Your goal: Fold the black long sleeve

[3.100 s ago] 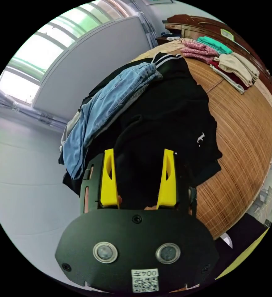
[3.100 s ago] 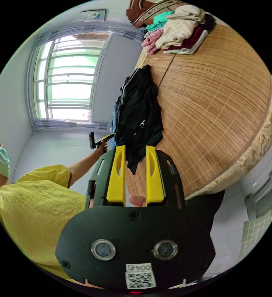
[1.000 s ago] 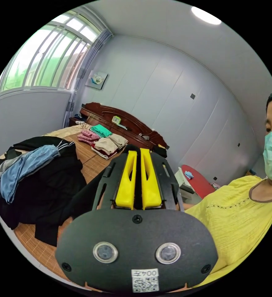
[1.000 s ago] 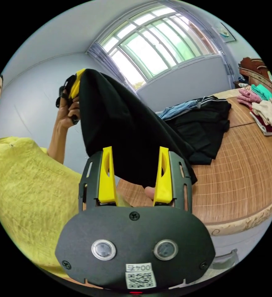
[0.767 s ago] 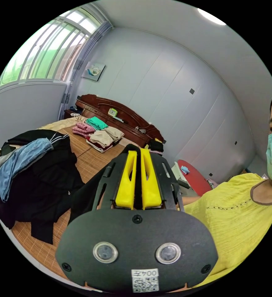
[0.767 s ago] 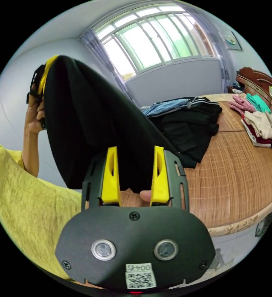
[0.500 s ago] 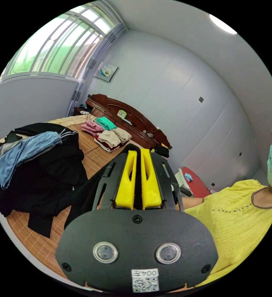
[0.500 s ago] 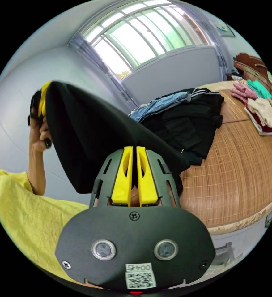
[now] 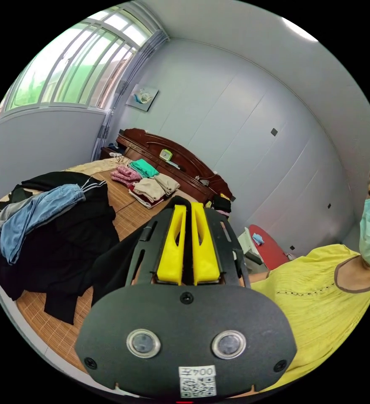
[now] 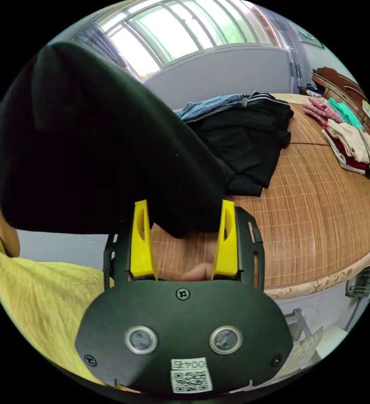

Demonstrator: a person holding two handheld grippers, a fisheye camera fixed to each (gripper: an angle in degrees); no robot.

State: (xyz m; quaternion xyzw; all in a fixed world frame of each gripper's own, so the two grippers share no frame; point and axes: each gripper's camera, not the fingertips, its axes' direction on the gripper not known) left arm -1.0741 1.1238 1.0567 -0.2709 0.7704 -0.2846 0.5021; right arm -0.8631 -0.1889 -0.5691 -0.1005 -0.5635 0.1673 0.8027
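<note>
Left gripper (image 9: 187, 208) has its yellow jaws pinched tight on the black long sleeve (image 10: 92, 143), which drapes away to one side of them. Right gripper (image 10: 184, 206) is spread wide, gripping nothing, with the hanging cloth just past its tips, over the bamboo mat (image 10: 319, 202).

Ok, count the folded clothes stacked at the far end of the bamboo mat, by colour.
Pink patterned piece: 1
Teal piece: 1
Beige pieces: 2
Dark red piece: 1
White piece: 1
Total: 6, as far as the layers can be told apart.
</note>
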